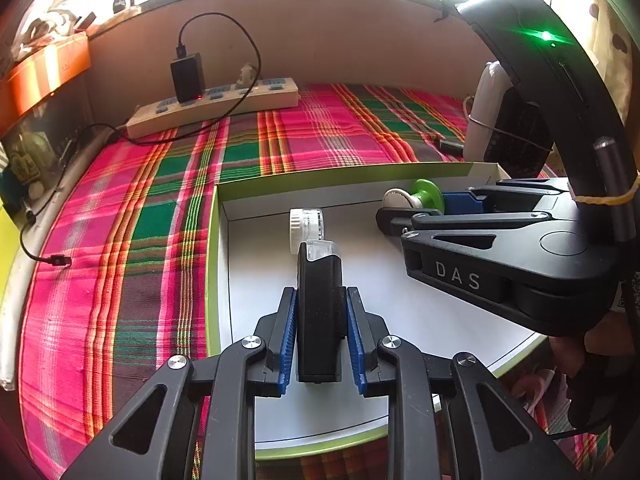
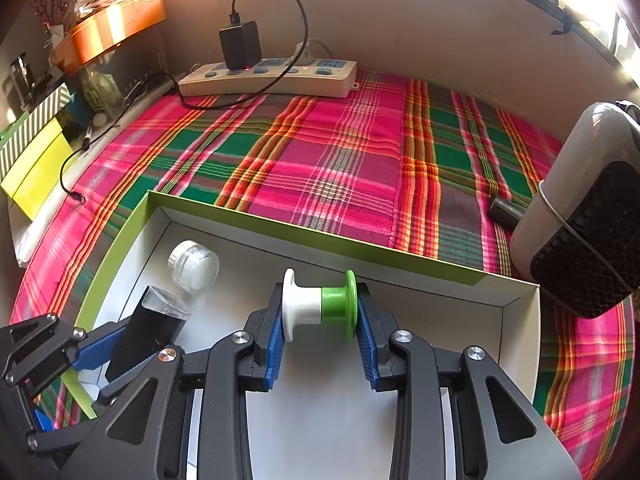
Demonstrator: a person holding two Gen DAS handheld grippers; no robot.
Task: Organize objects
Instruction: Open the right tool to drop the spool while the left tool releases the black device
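Spool [image 2: 320, 304], white and green, is clamped in the right claw [image 2: 320, 344] near the box's [image 2: 316, 236] far wall; left claw [image 1: 322, 336] grips a black case [image 1: 320, 312].

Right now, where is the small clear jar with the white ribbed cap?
The small clear jar lies on its side in the box's far left corner, just beyond the black case held by the left gripper.

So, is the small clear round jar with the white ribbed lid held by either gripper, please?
No, the jar lies free on its side in the box, ahead of the left gripper.
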